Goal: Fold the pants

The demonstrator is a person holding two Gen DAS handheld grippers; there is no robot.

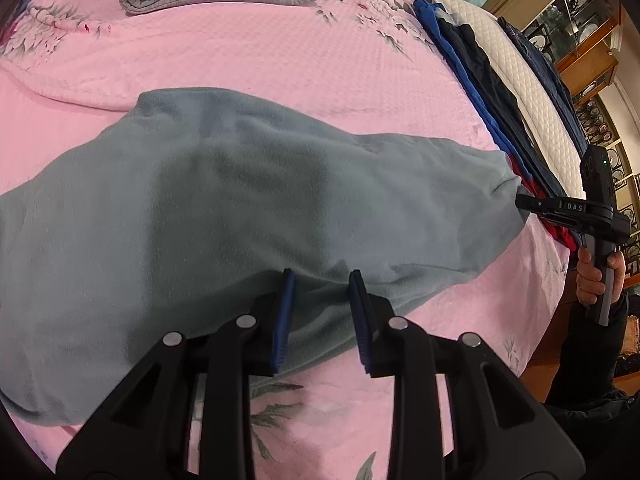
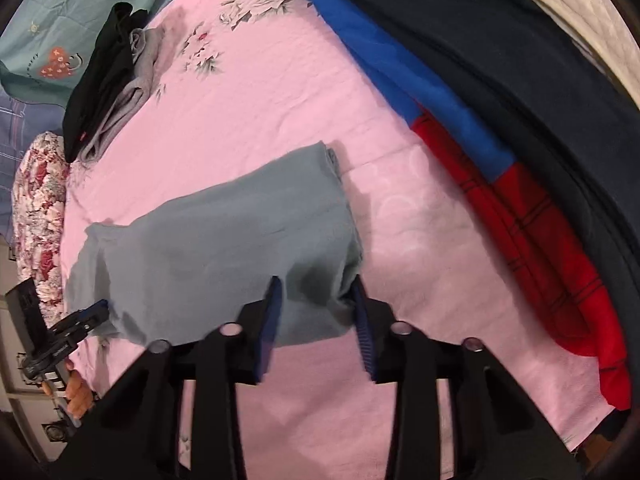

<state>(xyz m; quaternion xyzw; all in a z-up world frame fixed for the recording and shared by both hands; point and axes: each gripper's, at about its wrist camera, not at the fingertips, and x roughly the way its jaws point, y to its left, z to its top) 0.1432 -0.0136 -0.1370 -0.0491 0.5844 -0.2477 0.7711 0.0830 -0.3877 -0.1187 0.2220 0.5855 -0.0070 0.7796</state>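
1. You can read "DAS" in pale letters on the black body of the right gripper (image 1: pixel 520 203), seen from the left wrist.
2. The teal pillowcase (image 2: pixel 48 32) carries small dark lettering beside its heart prints, too small for you to read.
3. A tiny red tag sits on the black folded garment (image 2: pixel 96 76); nothing on it can be made out.
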